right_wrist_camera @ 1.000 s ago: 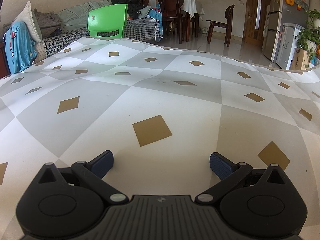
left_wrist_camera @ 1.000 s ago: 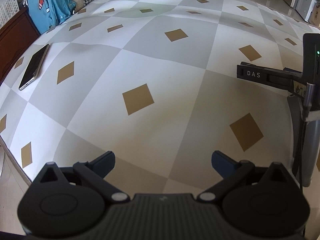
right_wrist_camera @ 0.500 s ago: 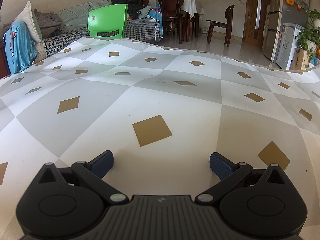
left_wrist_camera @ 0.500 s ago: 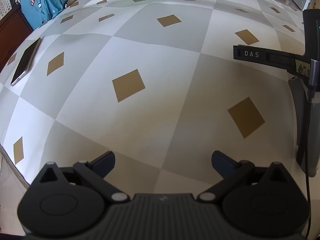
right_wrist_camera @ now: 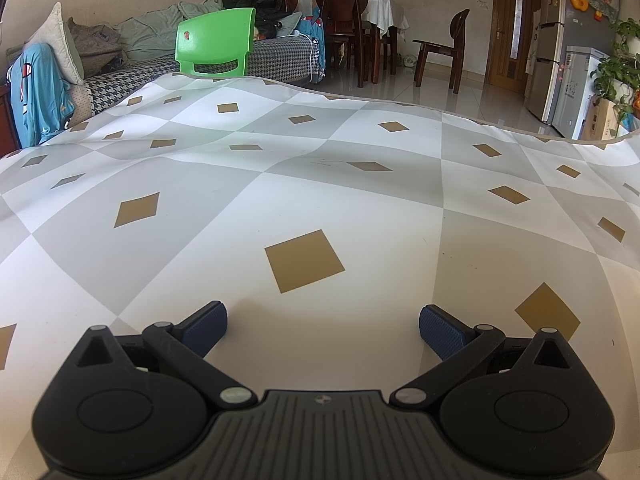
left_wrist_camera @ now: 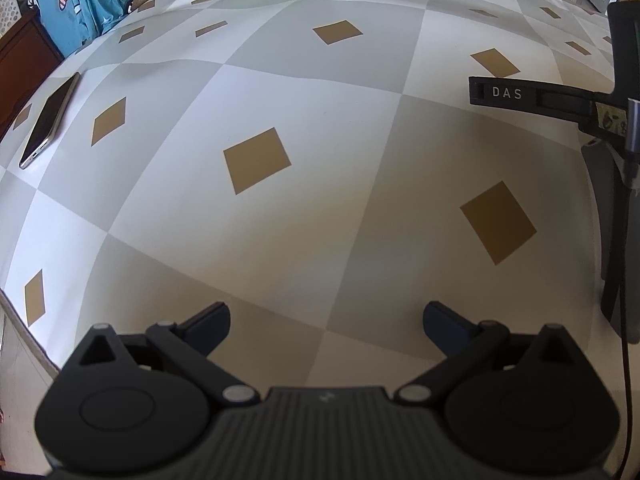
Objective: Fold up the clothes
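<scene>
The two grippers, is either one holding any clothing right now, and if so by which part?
Nothing is held. The left gripper and the right gripper both stand open over the checkered tablecloth, with only cloth showing between the fingers.

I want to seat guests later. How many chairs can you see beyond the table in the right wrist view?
3: a green plastic chair at the table's far edge, a dark wooden chair by the dining table, another right of it. More may be hidden.

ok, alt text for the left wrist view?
The open, empty left hand-held gripper hangs over a checked tablecloth. A phone lies at far left, a blue garment beyond, and the other hand-held gripper at right.
</scene>
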`<state>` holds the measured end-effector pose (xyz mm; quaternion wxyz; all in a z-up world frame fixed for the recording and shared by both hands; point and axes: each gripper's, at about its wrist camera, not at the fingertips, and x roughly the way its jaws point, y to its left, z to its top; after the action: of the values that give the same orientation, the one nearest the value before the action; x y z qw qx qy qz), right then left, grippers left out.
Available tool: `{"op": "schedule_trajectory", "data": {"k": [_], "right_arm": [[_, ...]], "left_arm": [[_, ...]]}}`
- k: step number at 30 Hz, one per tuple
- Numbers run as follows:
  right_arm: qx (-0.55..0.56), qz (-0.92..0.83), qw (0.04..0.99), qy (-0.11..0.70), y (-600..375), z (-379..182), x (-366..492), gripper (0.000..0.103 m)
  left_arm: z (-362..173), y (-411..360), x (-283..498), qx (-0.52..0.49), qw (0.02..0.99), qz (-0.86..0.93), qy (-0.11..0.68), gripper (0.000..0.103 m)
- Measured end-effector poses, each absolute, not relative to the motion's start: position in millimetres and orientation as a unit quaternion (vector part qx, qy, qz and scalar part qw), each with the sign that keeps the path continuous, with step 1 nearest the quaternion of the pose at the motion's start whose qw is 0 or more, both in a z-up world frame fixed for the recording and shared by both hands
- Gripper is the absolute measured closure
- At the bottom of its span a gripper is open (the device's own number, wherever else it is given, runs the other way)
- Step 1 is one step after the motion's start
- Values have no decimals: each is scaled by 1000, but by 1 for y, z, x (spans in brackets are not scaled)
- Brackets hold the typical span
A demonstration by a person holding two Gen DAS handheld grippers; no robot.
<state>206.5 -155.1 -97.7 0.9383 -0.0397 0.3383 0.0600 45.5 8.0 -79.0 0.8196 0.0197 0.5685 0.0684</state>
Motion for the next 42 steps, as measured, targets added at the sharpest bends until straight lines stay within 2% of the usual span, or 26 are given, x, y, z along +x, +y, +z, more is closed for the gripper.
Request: {"op": "schedule_trajectory", "data": {"k": [21,42], "right_arm": [[-40,60,938,338,-155,-98,206,0],[-40,60,938,338,-155,-98,206,0]], "left_arm": [[-54,9,42,27,845,72,528,0],[-46,10,36,1,843,61,535,0]]}}
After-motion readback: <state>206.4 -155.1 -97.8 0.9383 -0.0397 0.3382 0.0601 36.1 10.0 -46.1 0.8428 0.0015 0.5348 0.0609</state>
